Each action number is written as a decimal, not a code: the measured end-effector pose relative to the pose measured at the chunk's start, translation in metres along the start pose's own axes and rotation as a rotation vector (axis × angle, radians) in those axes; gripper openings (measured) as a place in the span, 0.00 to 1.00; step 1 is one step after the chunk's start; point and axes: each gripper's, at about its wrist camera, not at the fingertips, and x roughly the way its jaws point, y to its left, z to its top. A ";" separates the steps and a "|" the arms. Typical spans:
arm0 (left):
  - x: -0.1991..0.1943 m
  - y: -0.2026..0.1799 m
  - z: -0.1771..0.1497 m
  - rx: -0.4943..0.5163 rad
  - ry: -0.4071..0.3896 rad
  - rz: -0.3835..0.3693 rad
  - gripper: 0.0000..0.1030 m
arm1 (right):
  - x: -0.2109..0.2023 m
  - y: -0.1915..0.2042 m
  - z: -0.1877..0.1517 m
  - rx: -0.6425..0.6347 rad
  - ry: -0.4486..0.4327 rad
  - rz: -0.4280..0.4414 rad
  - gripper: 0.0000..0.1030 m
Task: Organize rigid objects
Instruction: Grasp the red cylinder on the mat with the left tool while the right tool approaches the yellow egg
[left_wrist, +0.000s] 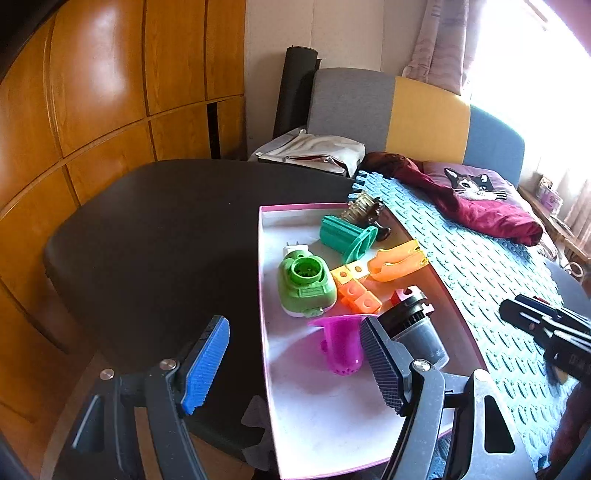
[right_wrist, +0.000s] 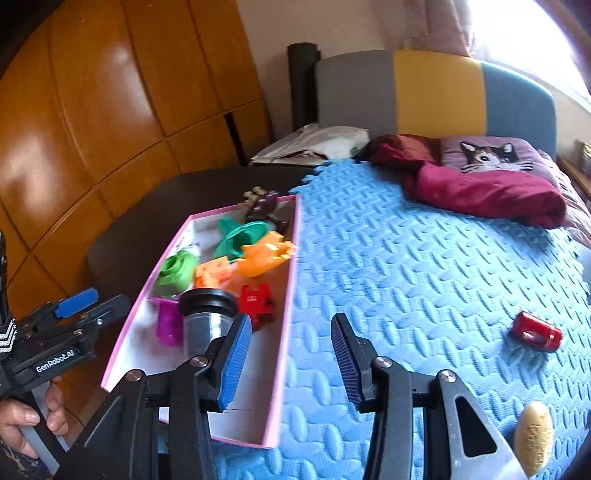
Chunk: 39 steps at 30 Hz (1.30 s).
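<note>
Left wrist: left gripper (left_wrist: 295, 363) hovers, fingers apart and empty, over the pink-rimmed box (left_wrist: 266, 332) of sorted toys.

Right wrist: right gripper (right_wrist: 291, 358) gapes empty too; red can (right_wrist: 535, 331) and yellow oval (right_wrist: 534, 437) lie loose on the blue foam mat (right_wrist: 424, 277) — likely next pickups.

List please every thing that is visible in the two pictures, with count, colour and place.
box: 1, pink rim, white inside, on the table beside the mat
mat: 1, blue foam, right of the box
table: 1, dark, under the box
plug-in device: 1, green, in the box
funnel: 1, teal, in the box, far part
blocks: 1 group, orange, box middle
scoop: 1, orange, in the box
tube: 1, magenta, in the box
cylinder: 1, grey with black top, in the box
red part: 1, in the box
can: 1, red, lying on the mat
oval: 1, yellow, on the mat
left tool: open, over the box edge
right tool: open, empty
</note>
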 end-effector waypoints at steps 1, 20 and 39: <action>0.000 -0.002 0.001 0.004 -0.001 -0.003 0.72 | -0.003 -0.005 0.000 0.006 -0.003 -0.011 0.44; -0.005 -0.069 0.023 0.150 -0.038 -0.123 0.72 | -0.073 -0.169 -0.013 0.228 -0.063 -0.337 0.44; 0.003 -0.141 0.025 0.265 -0.013 -0.236 0.72 | -0.084 -0.219 -0.026 0.481 -0.106 -0.302 0.44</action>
